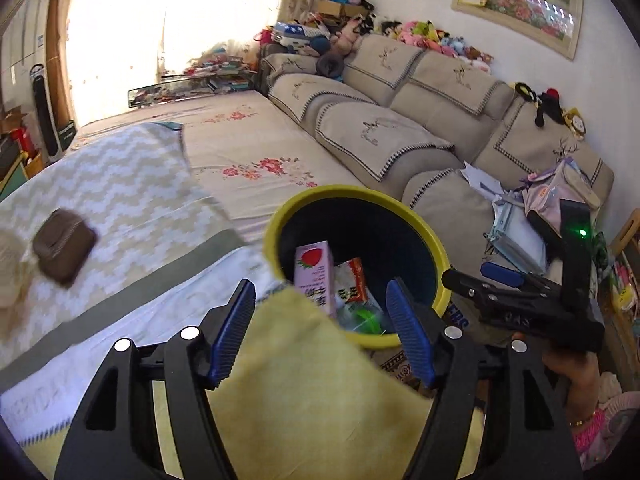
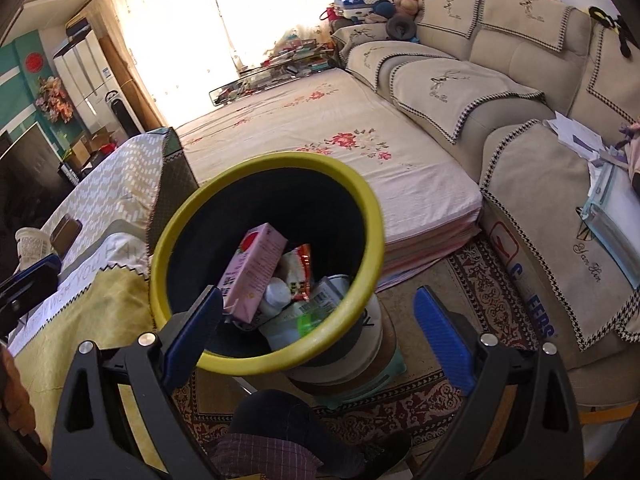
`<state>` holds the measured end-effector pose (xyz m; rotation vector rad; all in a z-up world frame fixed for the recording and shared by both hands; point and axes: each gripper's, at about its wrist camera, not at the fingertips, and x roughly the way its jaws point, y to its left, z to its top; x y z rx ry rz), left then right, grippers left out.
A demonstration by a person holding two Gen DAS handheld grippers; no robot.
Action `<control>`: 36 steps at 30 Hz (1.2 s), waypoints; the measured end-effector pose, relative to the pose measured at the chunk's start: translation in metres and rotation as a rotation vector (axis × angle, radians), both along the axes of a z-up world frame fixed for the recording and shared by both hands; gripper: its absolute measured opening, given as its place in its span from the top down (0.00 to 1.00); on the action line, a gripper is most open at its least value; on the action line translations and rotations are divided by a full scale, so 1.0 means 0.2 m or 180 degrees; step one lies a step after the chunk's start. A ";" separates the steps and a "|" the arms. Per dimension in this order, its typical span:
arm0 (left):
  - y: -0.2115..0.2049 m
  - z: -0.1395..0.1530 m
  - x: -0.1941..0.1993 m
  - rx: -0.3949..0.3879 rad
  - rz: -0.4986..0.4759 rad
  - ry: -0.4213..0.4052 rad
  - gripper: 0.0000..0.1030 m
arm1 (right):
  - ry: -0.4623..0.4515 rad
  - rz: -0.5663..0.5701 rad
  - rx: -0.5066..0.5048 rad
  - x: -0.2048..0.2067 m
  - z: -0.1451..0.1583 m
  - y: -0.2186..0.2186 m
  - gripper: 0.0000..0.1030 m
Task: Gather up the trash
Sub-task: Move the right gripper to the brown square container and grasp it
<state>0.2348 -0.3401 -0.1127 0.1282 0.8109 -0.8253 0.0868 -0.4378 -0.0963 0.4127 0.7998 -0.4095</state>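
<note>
A dark trash bin with a yellow rim (image 1: 340, 191) stands beside the table. Inside it lie a pink strawberry carton (image 1: 316, 276), a red and white wrapper (image 1: 354, 280) and other packaging. My left gripper (image 1: 320, 332) is open just short of the bin (image 2: 280, 158), over a yellow cloth (image 1: 304, 380) that lies on the table; its pads do not touch the cloth. My right gripper (image 2: 316, 334) is open above the bin's near rim with nothing gripped. The carton (image 2: 252, 272) leans on the wrapper (image 2: 300, 268). In the left wrist view the right gripper (image 1: 476, 276) sits at the bin's right side, held by a hand (image 1: 572, 364).
A brown pouch (image 1: 64, 246) and a white cup (image 2: 32, 244) sit on the patterned tablecloth. A floral mattress (image 2: 340, 148) and beige sofa (image 2: 500, 92) lie beyond. The bin rests on a stack of round things (image 2: 360, 364) on a rug. A knee (image 2: 272, 412) is below.
</note>
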 end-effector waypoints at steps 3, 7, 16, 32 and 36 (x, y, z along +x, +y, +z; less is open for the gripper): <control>0.24 0.03 -0.02 -0.0072 0.0174 -0.0022 0.32 | -0.0020 0.0119 -0.0021 0.04 0.03 0.08 0.11; 0.54 0.04 -0.03 -0.0063 0.0417 -0.0122 0.31 | -0.0072 0.0364 -0.0013 0.13 0.06 0.21 0.11; 1.11 0.02 0.10 0.0049 0.0976 -0.0269 0.30 | -0.0133 0.1145 -0.0193 0.45 0.22 0.61 0.11; 1.46 -0.07 0.22 -0.0235 0.1383 -0.0193 0.26 | -0.0095 0.2424 -0.0748 1.20 0.23 1.26 0.10; 1.50 -0.05 0.22 -0.0299 0.1466 -0.0212 0.25 | -0.0026 0.2478 -0.0762 1.32 0.18 1.30 0.10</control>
